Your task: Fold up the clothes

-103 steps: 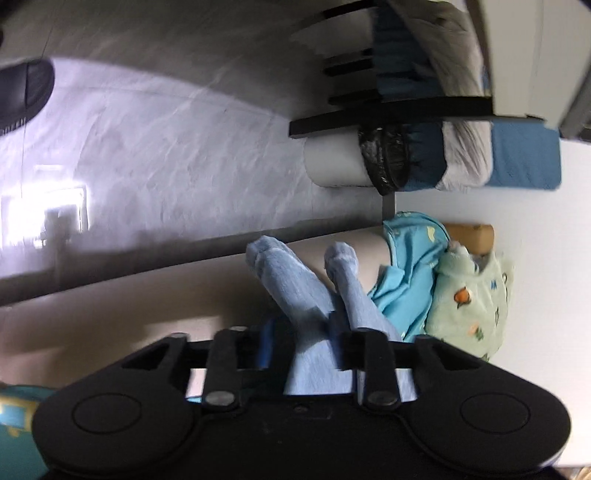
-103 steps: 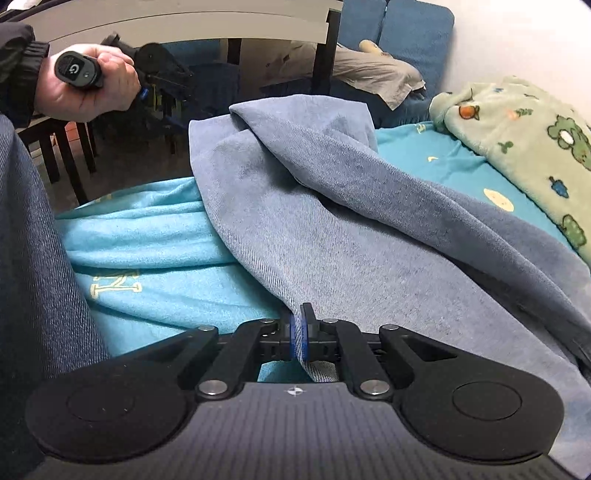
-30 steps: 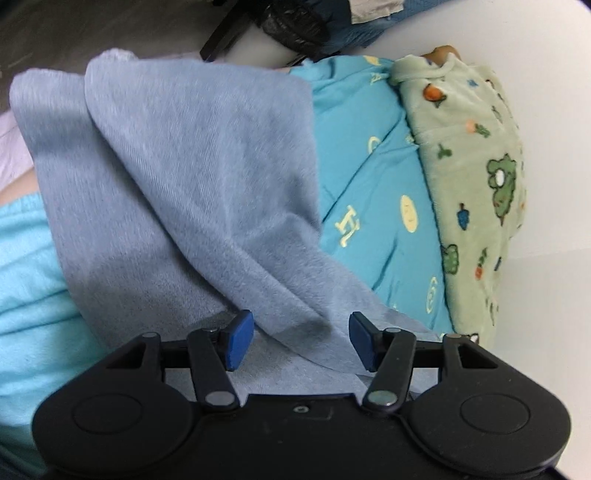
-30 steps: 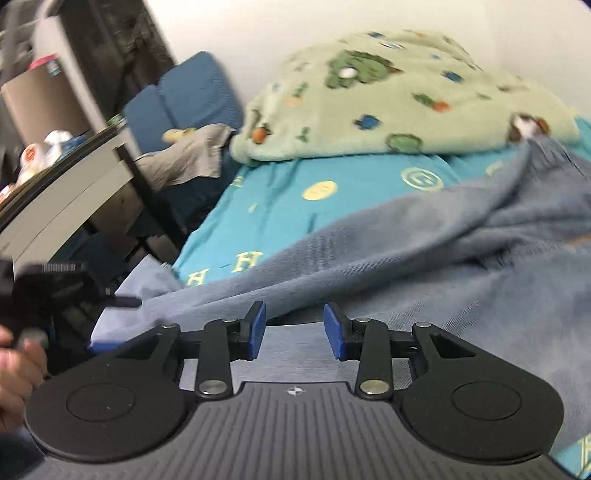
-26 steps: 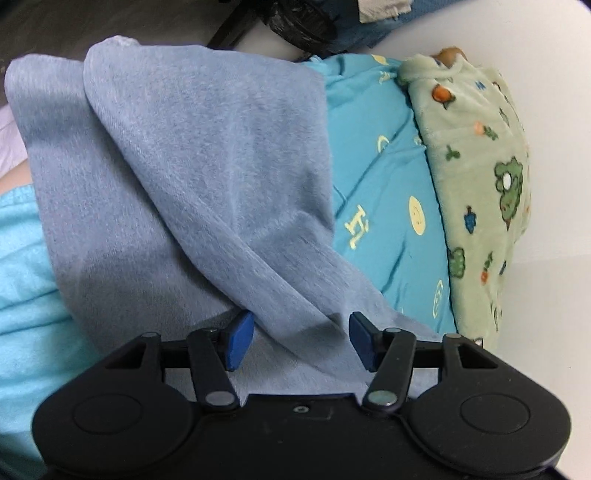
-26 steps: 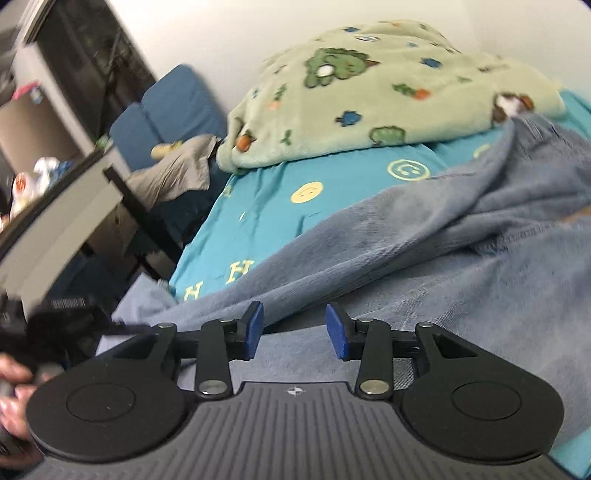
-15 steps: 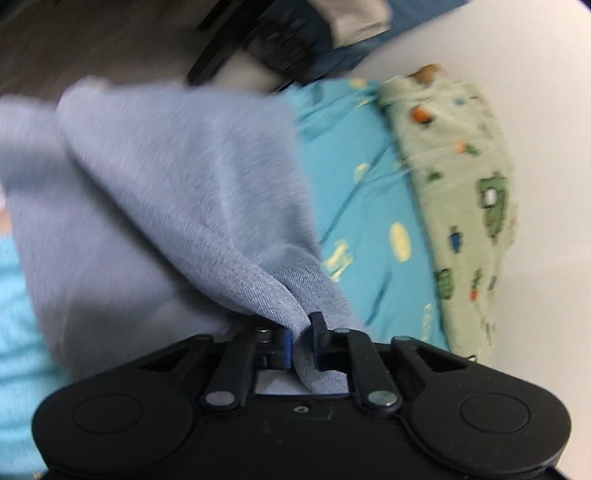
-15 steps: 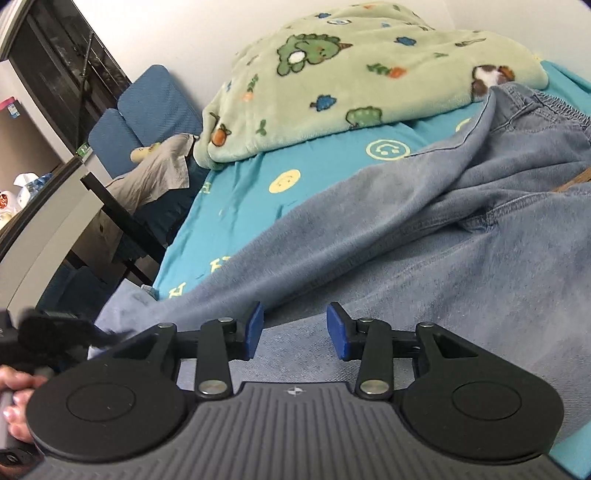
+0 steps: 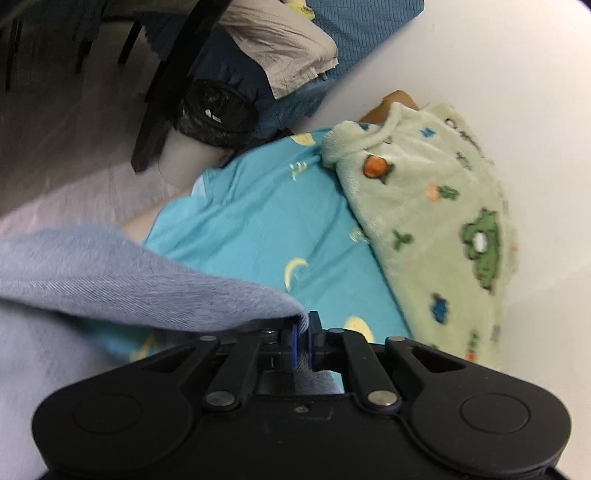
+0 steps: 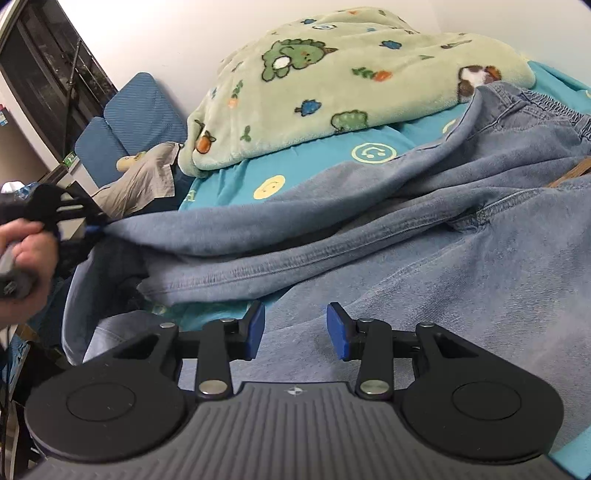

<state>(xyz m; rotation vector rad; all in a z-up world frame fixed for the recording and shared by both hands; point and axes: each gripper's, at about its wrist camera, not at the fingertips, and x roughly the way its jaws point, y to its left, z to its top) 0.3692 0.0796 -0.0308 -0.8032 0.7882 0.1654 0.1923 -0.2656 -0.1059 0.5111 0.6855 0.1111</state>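
Trailing off-frame leftward, blurred jeans (image 9: pixel 110 280) in left gripper (image 9: pixel 303 334) jaws.

My bed's teal sheet (image 9: pixel 258 221) carries a green fleece blanket (image 9: pixel 436 221) along its wall edge. Past the foot end I see blue cushions (image 10: pixel 129 122) with a beige cloth (image 10: pixel 144 184) draped over them, near a black bin (image 9: pixel 216 110).

A white wall (image 10: pixel 184 33) backs the bed's teal sheet (image 9: pixel 258 221) and green blanket (image 10: pixel 351 66).
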